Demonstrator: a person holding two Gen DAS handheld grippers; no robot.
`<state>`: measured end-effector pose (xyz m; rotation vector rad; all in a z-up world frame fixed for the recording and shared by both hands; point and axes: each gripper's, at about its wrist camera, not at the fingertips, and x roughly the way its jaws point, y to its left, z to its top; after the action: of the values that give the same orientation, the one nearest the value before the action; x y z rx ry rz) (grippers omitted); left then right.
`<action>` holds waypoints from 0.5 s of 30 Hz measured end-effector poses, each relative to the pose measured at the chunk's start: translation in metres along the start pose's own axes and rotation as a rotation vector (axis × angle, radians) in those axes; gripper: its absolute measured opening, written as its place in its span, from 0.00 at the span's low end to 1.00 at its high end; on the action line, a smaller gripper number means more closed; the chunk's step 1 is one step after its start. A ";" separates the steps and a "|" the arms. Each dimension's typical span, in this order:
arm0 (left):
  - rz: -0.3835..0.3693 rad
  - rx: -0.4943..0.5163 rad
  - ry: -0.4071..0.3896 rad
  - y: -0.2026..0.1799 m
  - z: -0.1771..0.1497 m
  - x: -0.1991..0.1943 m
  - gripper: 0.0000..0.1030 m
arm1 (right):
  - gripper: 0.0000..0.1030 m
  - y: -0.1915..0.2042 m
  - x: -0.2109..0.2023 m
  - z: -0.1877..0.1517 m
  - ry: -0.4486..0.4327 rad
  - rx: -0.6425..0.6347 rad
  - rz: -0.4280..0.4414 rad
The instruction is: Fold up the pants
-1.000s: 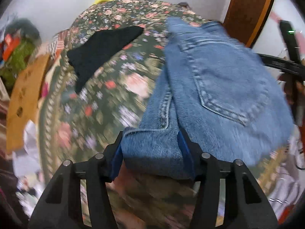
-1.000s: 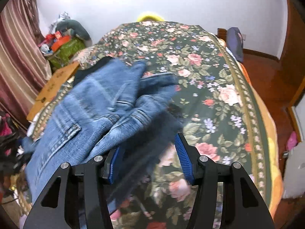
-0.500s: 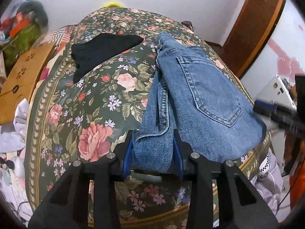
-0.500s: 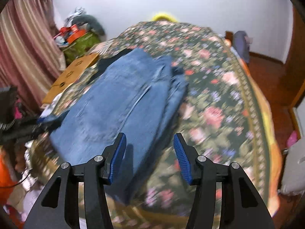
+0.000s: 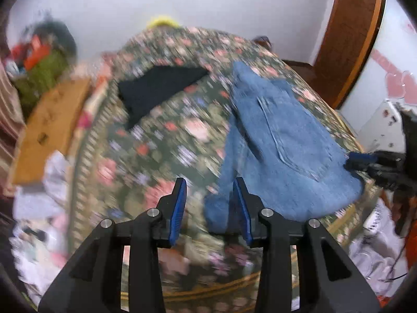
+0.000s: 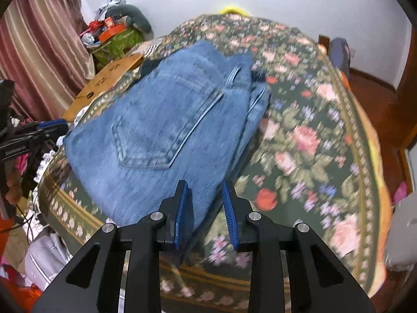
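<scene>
While one pair of blue jeans (image 6: 166, 130) lies folded on the near part of the floral bedspread (image 6: 312, 135), a single back pocket faces up. In the right wrist view the right gripper (image 6: 206, 208) has just been closing; its two blue pads stand narrow, with the near corner of the denim between them, though whether they press on it cannot be told. The left gripper (image 5: 209, 206), seen from its own camera, hangs above the bed with a narrow gap; nothing is between its pads (the jeans' edge lies behind its right finger). One black garment (image 5: 159, 88) lies farther up the bedspread, apart from the jeans. Beside the bed sit one cardboard box (image 6: 106, 80) and one green bag (image 6: 117, 41), with a striped curtain (image 6: 41, 41) behind.
</scene>
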<state>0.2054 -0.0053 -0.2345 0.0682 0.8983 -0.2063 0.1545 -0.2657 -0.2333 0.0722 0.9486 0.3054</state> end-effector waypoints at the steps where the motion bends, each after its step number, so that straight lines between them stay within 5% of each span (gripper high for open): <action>1: 0.009 0.015 -0.013 0.001 0.005 -0.003 0.37 | 0.24 -0.004 -0.002 0.007 -0.018 0.002 -0.004; 6: -0.048 0.044 -0.022 0.000 0.051 0.006 0.37 | 0.27 -0.022 0.009 0.048 -0.089 0.010 -0.029; 15: -0.139 0.082 0.071 -0.026 0.120 0.095 0.37 | 0.27 -0.049 0.082 0.108 -0.047 0.047 -0.003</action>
<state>0.3491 -0.0626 -0.2335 0.0900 0.9663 -0.3720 0.2972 -0.2807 -0.2443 0.1201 0.9092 0.2776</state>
